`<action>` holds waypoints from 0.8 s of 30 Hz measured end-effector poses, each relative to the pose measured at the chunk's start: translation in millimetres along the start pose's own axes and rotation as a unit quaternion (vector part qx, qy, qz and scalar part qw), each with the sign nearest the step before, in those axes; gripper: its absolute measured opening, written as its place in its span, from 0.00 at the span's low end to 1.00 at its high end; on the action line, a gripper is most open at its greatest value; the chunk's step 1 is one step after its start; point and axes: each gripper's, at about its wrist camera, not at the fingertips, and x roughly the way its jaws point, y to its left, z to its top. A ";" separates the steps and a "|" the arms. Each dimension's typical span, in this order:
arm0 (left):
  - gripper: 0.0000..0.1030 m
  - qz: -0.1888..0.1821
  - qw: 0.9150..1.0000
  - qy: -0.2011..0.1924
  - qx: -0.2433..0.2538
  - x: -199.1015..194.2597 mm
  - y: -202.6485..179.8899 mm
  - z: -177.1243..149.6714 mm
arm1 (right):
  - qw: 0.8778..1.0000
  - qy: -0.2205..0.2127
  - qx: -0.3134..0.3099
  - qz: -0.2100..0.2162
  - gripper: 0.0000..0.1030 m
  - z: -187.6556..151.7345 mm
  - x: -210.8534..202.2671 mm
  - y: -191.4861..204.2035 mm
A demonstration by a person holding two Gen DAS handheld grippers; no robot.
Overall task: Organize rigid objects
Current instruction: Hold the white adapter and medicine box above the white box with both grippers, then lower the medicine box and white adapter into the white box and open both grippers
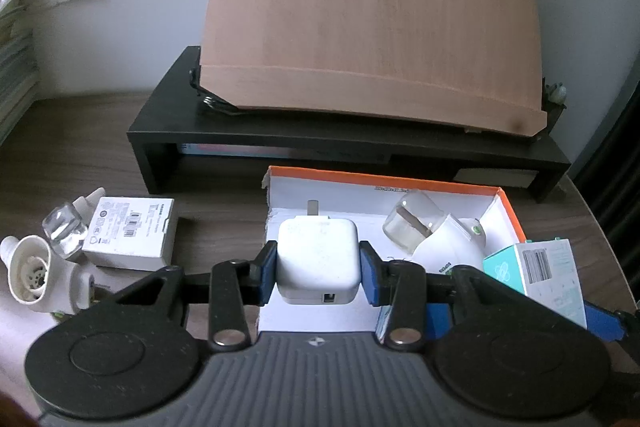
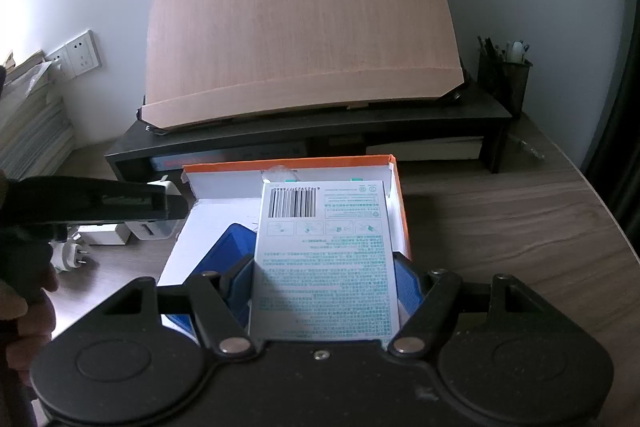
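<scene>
Both grippers loaded above the orange-rimmed white cardboard tray (image 1: 384, 183)
Left gripper (image 1: 318, 269) clamps a white square charger (image 1: 318, 259); right gripper (image 2: 326, 287) grips a teal-printed white carton (image 2: 324, 259) near the tray's right wall.

A white square charger (image 1: 318, 259) and teal-printed carton (image 2: 326, 259) hang over the orange-rimmed box (image 1: 384, 181).

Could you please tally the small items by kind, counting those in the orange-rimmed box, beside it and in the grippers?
Cartons: 2, white carton, teal carton
Plug-in units: 2, left plug-in unit, right plug-in unit
Chargers: 1, white charger
Loose bottles: 1, clear bottle
Total: 6
</scene>
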 end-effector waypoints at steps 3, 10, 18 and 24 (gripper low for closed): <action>0.41 -0.002 1.000 0.002 0.004 4.4 -2.4 2.0 | 1.000 0.002 0.002 -0.001 0.82 0.1 1.9 -0.8; 0.41 -0.009 1.000 0.009 0.008 14.7 -6.3 5.5 | 1.000 0.006 0.007 -0.006 0.82 0.8 6.5 -3.5; 0.41 -0.014 1.000 0.019 0.014 24.2 -10.1 8.5 | 1.000 0.008 0.014 -0.011 0.82 1.2 9.6 -5.1; 0.41 -0.019 0.999 0.024 0.019 31.6 -12.5 11.6 | 1.000 0.010 0.014 -0.012 0.82 2.5 11.4 -5.4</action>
